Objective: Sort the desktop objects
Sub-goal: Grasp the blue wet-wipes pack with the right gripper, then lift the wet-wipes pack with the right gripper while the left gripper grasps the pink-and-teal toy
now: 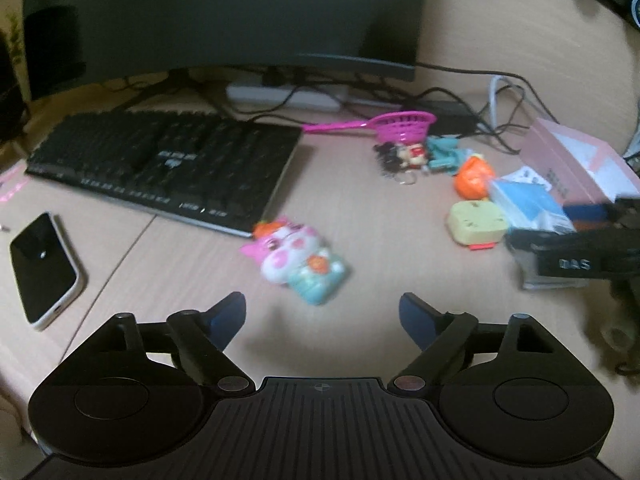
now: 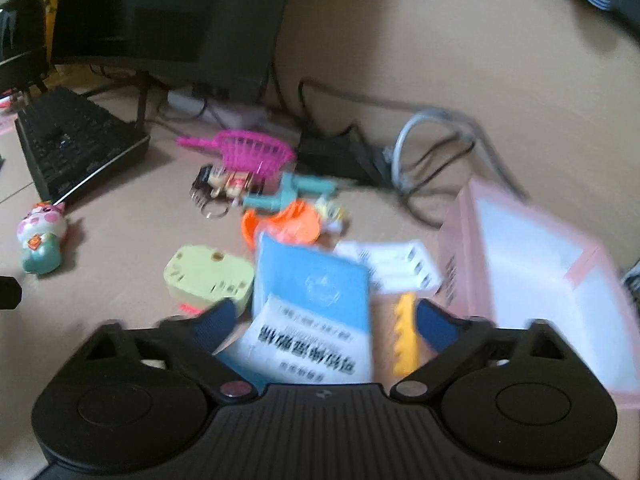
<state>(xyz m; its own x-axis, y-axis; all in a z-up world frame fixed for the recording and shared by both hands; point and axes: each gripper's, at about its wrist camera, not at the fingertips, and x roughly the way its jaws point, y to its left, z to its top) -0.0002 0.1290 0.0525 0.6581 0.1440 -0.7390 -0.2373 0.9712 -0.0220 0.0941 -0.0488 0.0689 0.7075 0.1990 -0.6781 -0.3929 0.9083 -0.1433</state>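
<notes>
Currently your left claw [image 1: 322,314] gapes empty, your right claw [image 2: 320,326] straddles the blue packet [image 2: 316,292] ungripped, and the pink box [image 2: 532,280] at 3 o'clock holds nothing yet.

I see a desk [image 1: 168,276] of pale wood-look laminate, smooth and matt, with a faint grain. The phone [image 1: 44,270] has a glossy black glass face in a white plastic shell. The keyboard [image 1: 160,164] is matt black plastic with a bright metal-looking front edge. The cat toy [image 1: 294,258] looks like shiny painted plastic. The pink scoop [image 1: 404,126] is ribbed, slightly glossy plastic. The yellow-green case [image 2: 208,276] is smooth matt plastic. The blue pack [image 2: 312,312] looks like glossy printed film or paper. The pink box [image 2: 532,276] is matt cardboard. My left gripper [image 1: 322,316] is matt black plastic, ribbed on top, with blue rubbery-looking pads [image 1: 228,314].
</notes>
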